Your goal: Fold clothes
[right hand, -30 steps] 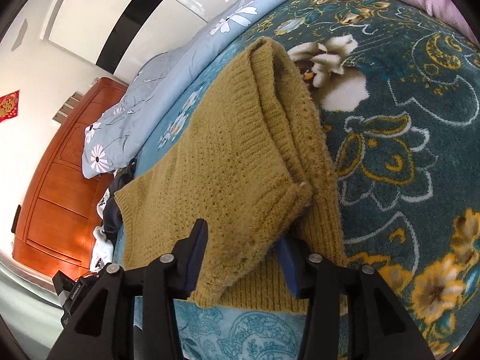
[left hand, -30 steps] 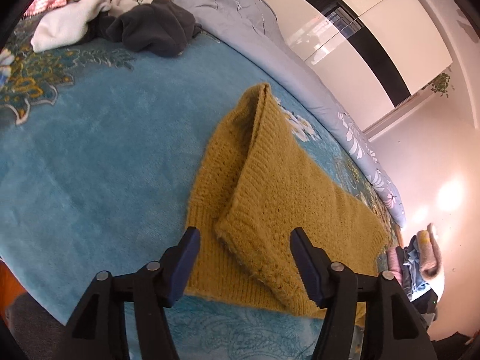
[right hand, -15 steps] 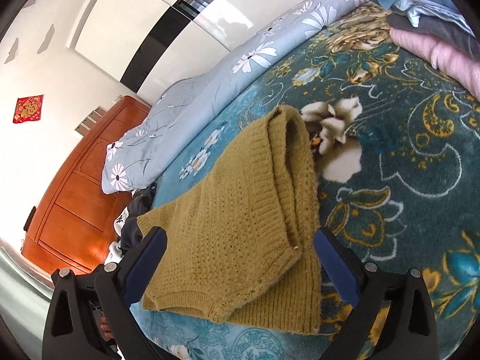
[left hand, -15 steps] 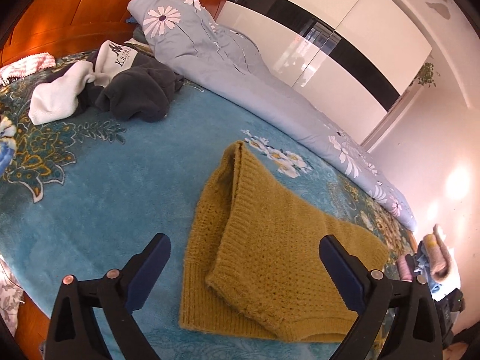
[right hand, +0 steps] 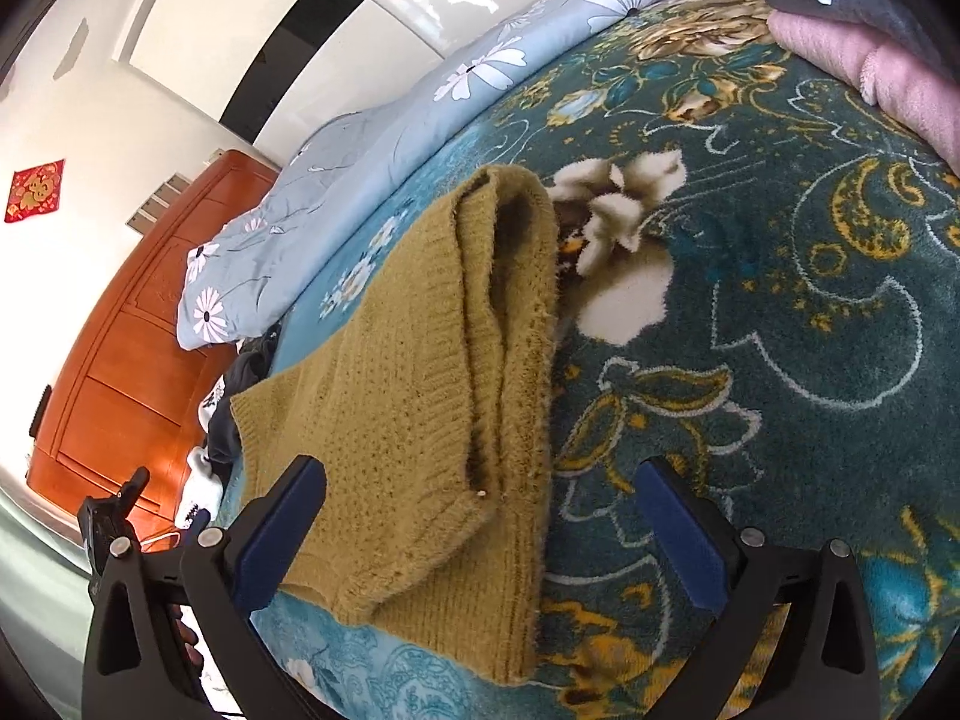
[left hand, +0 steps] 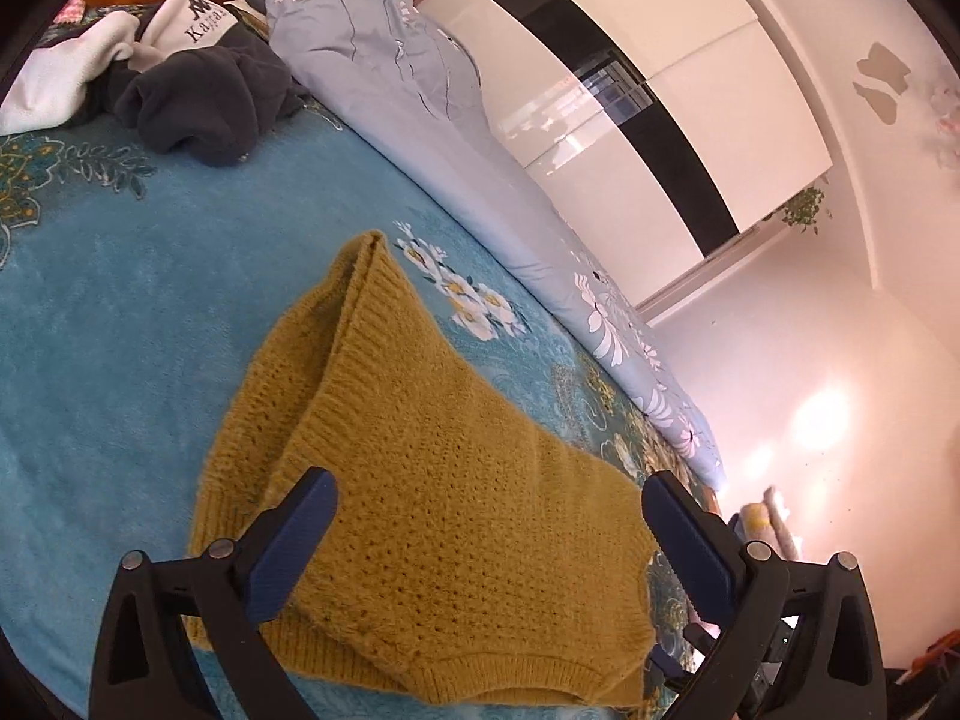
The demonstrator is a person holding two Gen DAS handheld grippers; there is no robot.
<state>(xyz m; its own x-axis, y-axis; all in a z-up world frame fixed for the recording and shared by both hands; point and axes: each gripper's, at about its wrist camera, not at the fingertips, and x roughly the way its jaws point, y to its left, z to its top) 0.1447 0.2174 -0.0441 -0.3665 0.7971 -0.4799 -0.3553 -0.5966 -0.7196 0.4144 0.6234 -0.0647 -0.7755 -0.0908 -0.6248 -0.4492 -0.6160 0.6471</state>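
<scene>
Left wrist view: we see the left hand-held gripper (left hand: 486, 546) spread wide, having released the mustard sweater (left hand: 432, 480), which lies folded on the bed (left hand: 120, 330). Right wrist view: the right hand-held gripper (right hand: 480, 534), opening, has likewise let go; this fold looks finished.

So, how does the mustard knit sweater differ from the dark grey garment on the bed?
The mustard knit sweater lies folded flat, close below the camera; the dark grey garment sits crumpled in a heap, farther off beside the pillow. The sweater lies alone; the grey garment is tangled with a white lettered garment. Both rest on the blue floral blanket.
</scene>
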